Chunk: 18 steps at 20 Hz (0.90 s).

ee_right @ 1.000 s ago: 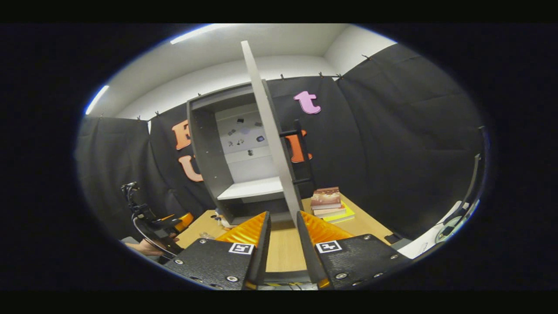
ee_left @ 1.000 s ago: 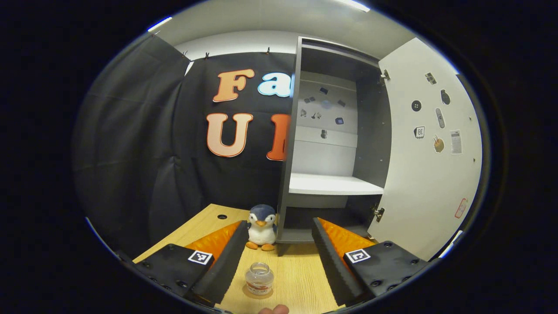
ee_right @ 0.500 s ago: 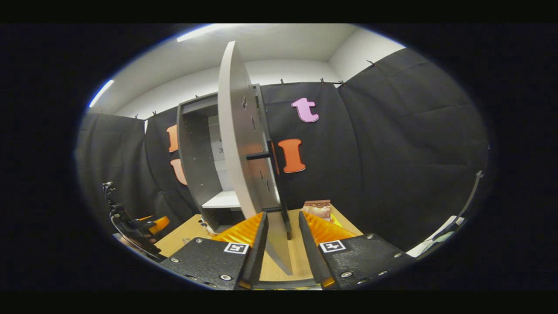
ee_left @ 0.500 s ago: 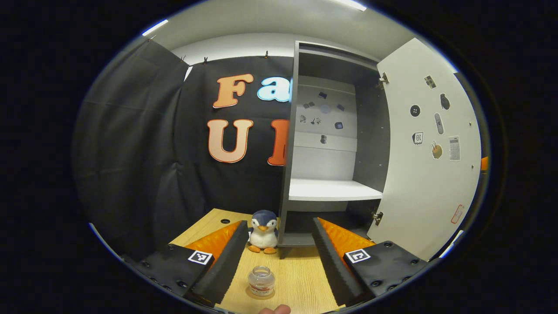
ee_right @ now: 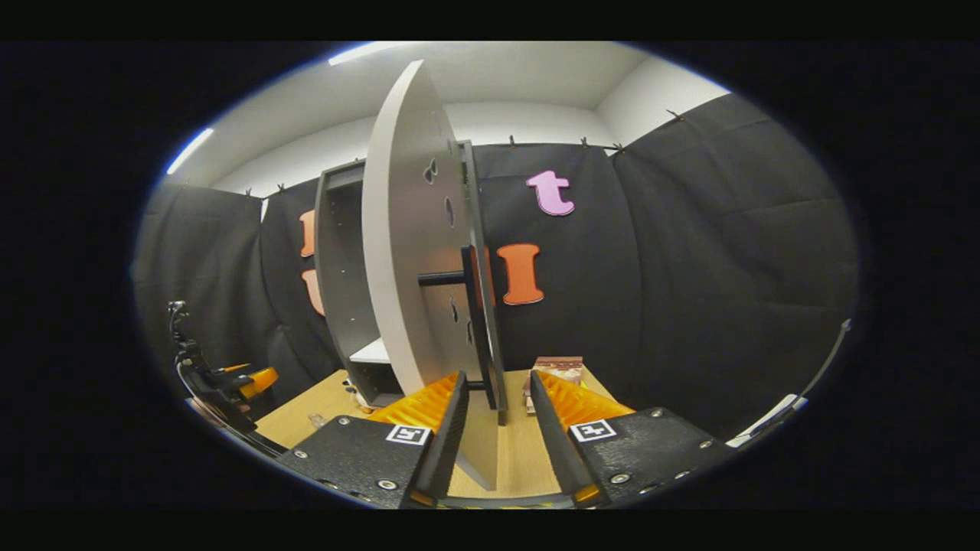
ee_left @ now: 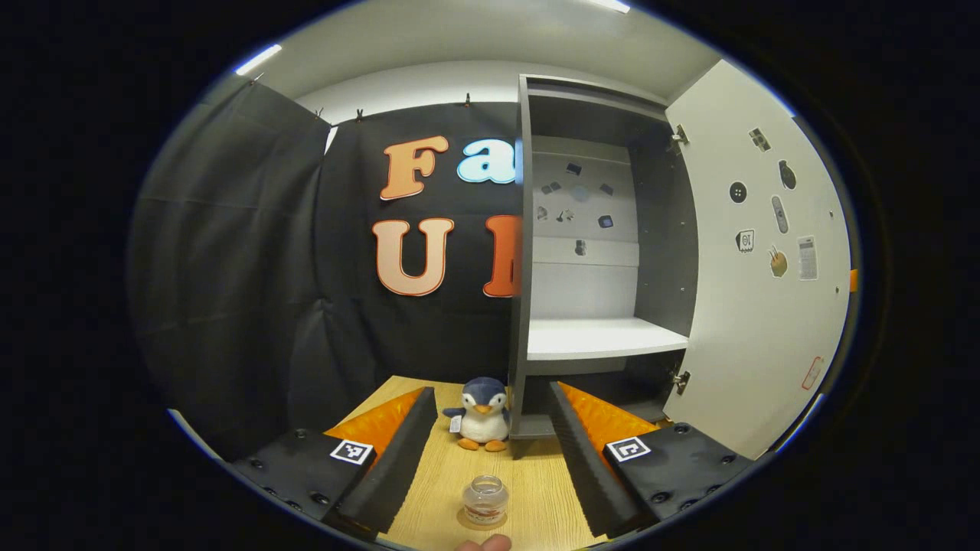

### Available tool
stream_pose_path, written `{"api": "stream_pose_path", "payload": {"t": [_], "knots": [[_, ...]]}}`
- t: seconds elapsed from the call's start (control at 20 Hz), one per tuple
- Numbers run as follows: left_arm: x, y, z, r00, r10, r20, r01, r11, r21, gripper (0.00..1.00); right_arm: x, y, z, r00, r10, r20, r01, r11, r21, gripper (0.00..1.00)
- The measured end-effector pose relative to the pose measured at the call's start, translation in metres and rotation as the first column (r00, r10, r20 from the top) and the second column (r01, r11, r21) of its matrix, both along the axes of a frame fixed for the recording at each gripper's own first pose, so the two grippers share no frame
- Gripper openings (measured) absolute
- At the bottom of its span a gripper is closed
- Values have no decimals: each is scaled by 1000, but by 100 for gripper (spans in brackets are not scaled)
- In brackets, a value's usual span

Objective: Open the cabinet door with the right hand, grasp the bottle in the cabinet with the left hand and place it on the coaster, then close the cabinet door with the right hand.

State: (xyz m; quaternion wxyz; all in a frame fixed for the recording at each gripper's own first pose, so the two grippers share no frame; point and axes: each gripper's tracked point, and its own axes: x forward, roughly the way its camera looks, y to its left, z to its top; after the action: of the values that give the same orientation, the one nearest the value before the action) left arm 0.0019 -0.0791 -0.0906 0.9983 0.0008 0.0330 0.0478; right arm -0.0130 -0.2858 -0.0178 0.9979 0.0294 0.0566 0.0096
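Glass bottle (ee_left: 485, 501) sits on its coaster (ee_left: 465, 523) on the wooden surface (ee_left: 444, 482), between the left gripper (ee_left: 485, 451) jaws, which are spread apart and touch nothing. To the right, the cabinet door (ee_right: 417, 252) stands open. Its edge is between the right gripper (ee_right: 494, 428) jaws, spread too. A crooked push could slip off.

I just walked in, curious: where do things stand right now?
Left gripper open, empty. Bottle on the table. Right gripper open, astride the cabinet door edge. Penguin toy beside cabinet.
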Motion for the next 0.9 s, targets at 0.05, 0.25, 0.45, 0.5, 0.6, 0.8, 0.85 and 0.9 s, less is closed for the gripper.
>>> {"api": "stream_pose_path", "payload": {"t": [0.05, 0.25, 0.45, 0.5, 0.6, 0.8, 0.85, 0.9], "knots": [[0, 1, 0, 1000, 1, -2, -1, 1000, -5, 95, 2, 10, -1, 1000, 19, -1, -19, 1000, 7, 52], [-4, 6, 3, 1000, 3, -4, -3, 1000, 8, 95, 9, 54, -4, 994, 113, 3, -113, 993, 39, 52], [-14, 27, 6, 999, 33, -8, -33, 999, 9, 96, 25, 101, -6, 980, 201, 5, -201, 979, 37, 52], [-15, 31, 7, 999, 36, -5, -36, 999, 2, 96, 29, 112, -8, 975, 221, 0, -220, 974, 44, 53], [-16, 44, 7, 999, 45, -5, -45, 999, -14, 95, 39, 129, -9, 968, 253, -2, -252, 966, 65, 53], [-6, 70, 11, 999, 54, 5, -54, 998, -34, 95, 64, 165, -18, 960, 280, -1, -279, 957, 78, 67], [-3, 77, 13, 998, 57, 11, -57, 998, -35, 96, 70, 173, -20, 960, 280, -2, -279, 957, 77, 63], [0, 83, 14, 998, 58, 15, -57, 998, -35, 95, 77, 180, -20, 961, 277, 2, -276, 958, 74, 69]]}}
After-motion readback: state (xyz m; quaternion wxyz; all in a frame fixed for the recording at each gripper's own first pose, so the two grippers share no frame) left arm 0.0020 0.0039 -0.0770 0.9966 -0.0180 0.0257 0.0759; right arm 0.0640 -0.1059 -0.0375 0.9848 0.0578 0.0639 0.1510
